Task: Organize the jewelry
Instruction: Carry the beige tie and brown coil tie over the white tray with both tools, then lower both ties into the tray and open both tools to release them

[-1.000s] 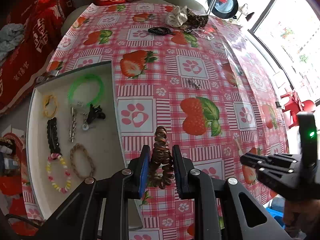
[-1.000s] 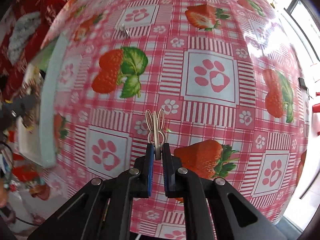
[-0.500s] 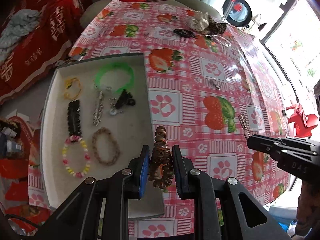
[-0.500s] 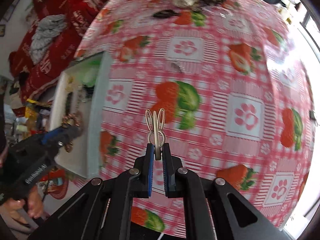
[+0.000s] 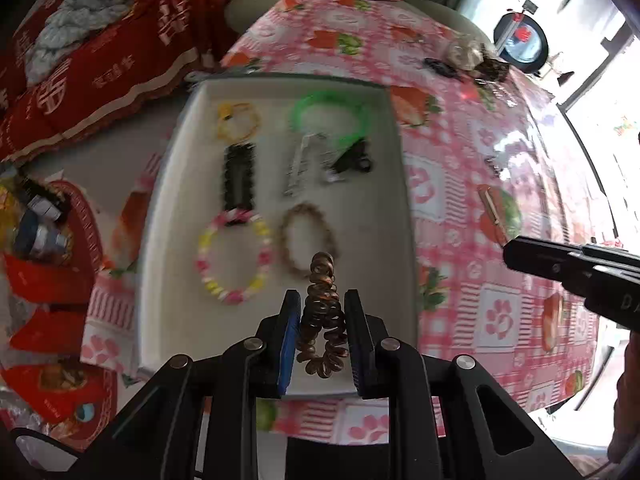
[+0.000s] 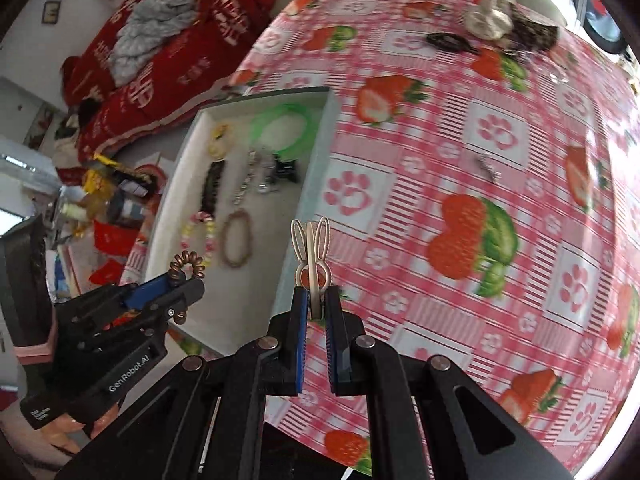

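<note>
My left gripper is shut on a brown spiral hair tie and holds it above the near end of the white tray. The tray holds a green bangle, a yellow band, a black clip, a pastel bead bracelet, a brown bead bracelet and a silver chain. My right gripper is shut on a cream rabbit-shaped hair clip, above the tray's right wall. The left gripper also shows in the right wrist view.
A small metal piece lies on the strawberry tablecloth. A black hair clip, a white scrunchie and a dark scrunchie lie at the far end. Red bedding and floor clutter lie left of the table.
Both grippers have moved left toward the tray with their items held. The left gripper now hangs over the tray's near end; the right one reaches its right wall.
</note>
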`<state>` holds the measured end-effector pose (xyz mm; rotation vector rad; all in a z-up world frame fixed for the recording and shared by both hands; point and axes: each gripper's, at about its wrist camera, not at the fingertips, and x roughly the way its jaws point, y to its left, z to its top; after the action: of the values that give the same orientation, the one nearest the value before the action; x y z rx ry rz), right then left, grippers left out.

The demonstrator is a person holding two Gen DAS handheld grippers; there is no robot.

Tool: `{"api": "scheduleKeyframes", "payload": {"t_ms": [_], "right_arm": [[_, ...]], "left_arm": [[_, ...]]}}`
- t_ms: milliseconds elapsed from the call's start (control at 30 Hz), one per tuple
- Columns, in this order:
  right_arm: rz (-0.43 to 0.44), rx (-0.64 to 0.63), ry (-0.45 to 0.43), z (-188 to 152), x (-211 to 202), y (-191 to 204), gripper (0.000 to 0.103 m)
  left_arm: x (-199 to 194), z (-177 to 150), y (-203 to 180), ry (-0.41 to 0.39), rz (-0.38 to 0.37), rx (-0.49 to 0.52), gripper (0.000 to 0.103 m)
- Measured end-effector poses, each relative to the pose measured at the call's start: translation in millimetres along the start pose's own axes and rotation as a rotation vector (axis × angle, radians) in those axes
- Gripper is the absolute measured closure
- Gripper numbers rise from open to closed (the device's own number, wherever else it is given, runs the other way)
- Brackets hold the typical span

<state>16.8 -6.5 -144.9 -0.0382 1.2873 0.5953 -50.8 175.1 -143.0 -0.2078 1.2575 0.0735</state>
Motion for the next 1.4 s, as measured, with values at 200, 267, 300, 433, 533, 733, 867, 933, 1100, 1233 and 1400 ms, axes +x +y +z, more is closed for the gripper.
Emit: {"api": "scheduleKeyframes", "payload": {"t_ms": [200, 267, 300, 433, 533, 733, 867, 933, 1100, 1233, 1400], "right_arm": [[0.036, -0.054, 0.033, 2.6, 12.8, 25.5, 0.094], [0.043, -0.070, 0.044, 2.3, 17.6, 32.9, 0.094], [0.045, -0.079, 0.053, 2.3, 21.0, 36.0, 0.094], [0.051, -0.107, 0.100, 1.7, 37.6, 47.2, 0.094], [0.054, -0.122, 0.131, 2.3, 50.2, 53.1, 0.094], [0.052, -0.145, 0.172, 4.6, 69.1, 63.1, 0.094], [0.061, -0.137, 0.201, 5.9, 81.6, 64.9, 0.094], [0.059, -0.135, 0.212, 6.9, 87.7, 65.0, 0.094], [0.043, -0.140, 0.232, 9.9, 101.4, 67.9, 0.094], [0.030, -0.140, 0.248, 11.5, 112.9, 70.4, 0.094], [0.025, -0.128, 0.271, 10.9, 124.7, 71.2, 0.093]], "left_arm": [[4.7, -9.6, 24.1, 0.026, 0.037, -0.028, 0.074], [8.2, -11.8, 29.3, 0.036, 0.040, -0.033, 0.074], [10.3, -13.2, 30.7, 0.040, 0.041, -0.033, 0.074], [19.1, -13.0, 33.1, 0.057, 0.043, -0.030, 0.074], [25.5, -13.2, 34.1, 0.070, 0.043, -0.031, 0.074], [36.6, -14.8, 34.3, 0.086, 0.066, -0.009, 0.074], [42.7, -14.5, 37.9, 0.097, 0.071, -0.019, 0.074], [45.3, -14.3, 38.7, 0.103, 0.072, -0.025, 0.074], [51.9, -13.6, 41.3, 0.122, 0.066, -0.042, 0.074], [56.7, -15.1, 40.7, 0.131, 0.068, -0.040, 0.073], [59.1, -15.1, 39.9, 0.131, 0.071, -0.038, 0.051]]}}
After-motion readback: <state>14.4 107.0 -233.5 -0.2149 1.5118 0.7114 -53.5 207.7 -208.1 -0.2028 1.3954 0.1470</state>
